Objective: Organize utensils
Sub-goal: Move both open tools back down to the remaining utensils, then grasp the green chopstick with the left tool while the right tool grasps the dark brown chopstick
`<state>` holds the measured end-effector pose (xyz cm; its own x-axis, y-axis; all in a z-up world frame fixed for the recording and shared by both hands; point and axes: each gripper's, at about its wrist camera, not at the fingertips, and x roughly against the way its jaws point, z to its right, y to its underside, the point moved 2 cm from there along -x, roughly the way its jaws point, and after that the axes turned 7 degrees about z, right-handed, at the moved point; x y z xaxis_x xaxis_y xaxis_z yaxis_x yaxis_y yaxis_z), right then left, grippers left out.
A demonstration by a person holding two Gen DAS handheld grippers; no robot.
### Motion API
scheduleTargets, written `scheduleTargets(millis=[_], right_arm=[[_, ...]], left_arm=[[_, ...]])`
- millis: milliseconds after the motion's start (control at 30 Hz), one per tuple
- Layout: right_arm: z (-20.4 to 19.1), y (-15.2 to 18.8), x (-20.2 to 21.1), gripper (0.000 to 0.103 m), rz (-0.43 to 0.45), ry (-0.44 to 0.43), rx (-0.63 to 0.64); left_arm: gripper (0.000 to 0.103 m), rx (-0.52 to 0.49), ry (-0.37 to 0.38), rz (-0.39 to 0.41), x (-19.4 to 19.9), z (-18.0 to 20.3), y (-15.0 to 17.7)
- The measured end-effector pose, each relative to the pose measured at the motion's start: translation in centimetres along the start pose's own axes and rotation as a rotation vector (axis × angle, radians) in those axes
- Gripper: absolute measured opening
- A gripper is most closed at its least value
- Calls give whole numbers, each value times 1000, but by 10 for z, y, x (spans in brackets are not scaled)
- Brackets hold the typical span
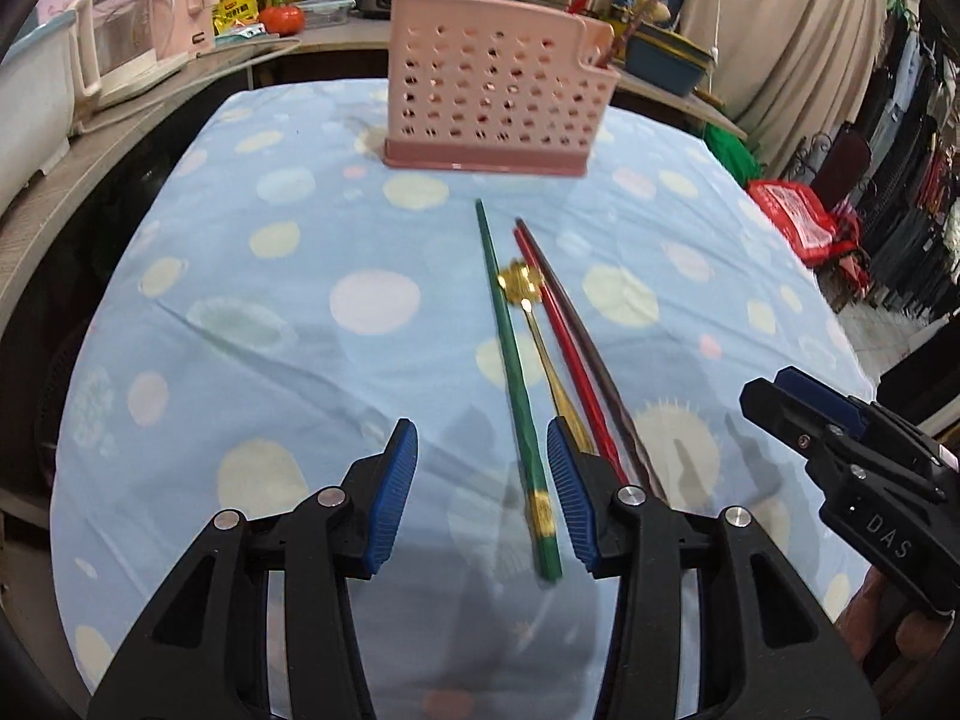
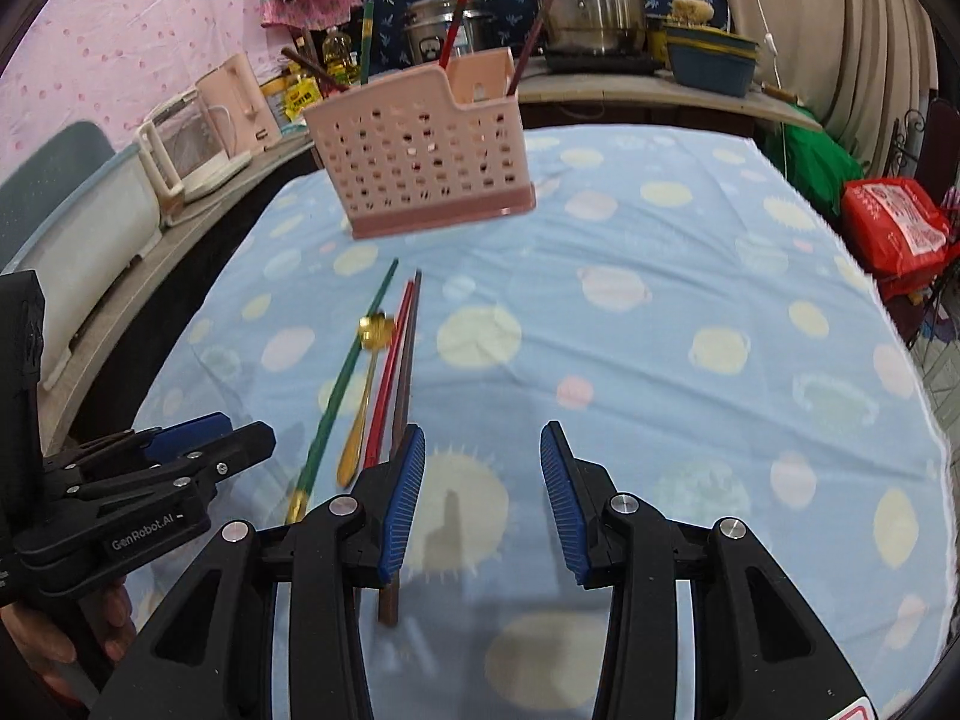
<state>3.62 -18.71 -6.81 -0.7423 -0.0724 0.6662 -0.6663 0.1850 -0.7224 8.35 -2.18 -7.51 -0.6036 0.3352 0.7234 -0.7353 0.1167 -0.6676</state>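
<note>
task partly done, as far as can be judged. several chopsticks are already seen standing in the pink holder [image 2: 429,150], which sits at the far end of the blue spotted tablecloth [image 2: 690,300].

four pieces are left lying on the cloth, side by side and near the grippers: a green chopstick [image 1: 510,360], a gold spoon [image 1: 534,312], a red chopstick [image 1: 561,336] and a brown chopstick [image 1: 591,348].

the left gripper [image 1: 483,498] is held partly open with nothing gripped; the green chopstick's near end is seen between its jaws, with no pad seen pressing on it. the right gripper [image 2: 483,498] is likewise partly open and empty; the brown chopstick passes under its left finger.

no remaining piece has been lifted yet.
</note>
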Motion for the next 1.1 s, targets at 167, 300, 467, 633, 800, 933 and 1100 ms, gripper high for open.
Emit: scheduleTargets(millis=[167,300,467,633,800,933,1100], right_arm=[[-2,21,3,39,-31,-10,-4],[-4,31,6,39,-44,-7,7],[-7,40,8,39,-61,-17,9],[-13,44,10,38,-65,-29,23],[-19,48,8,33,-78,-39,40],[-23,51,5,26,-94,-50,51],[-29,54,-1,20,-111,-63,67]], left_arm=[[43,-19,14,-35,-4,8,21],[42,-26,20,-51,-5,11,30],[39,-36,14,-44,-4,12,34],[32,-40,6,-42,-4,13,34],[21,-38,-4,-39,-5,10,35],[12,-21,-6,-39,-5,5,34],[7,-11,-4,-37,-4,2,35]])
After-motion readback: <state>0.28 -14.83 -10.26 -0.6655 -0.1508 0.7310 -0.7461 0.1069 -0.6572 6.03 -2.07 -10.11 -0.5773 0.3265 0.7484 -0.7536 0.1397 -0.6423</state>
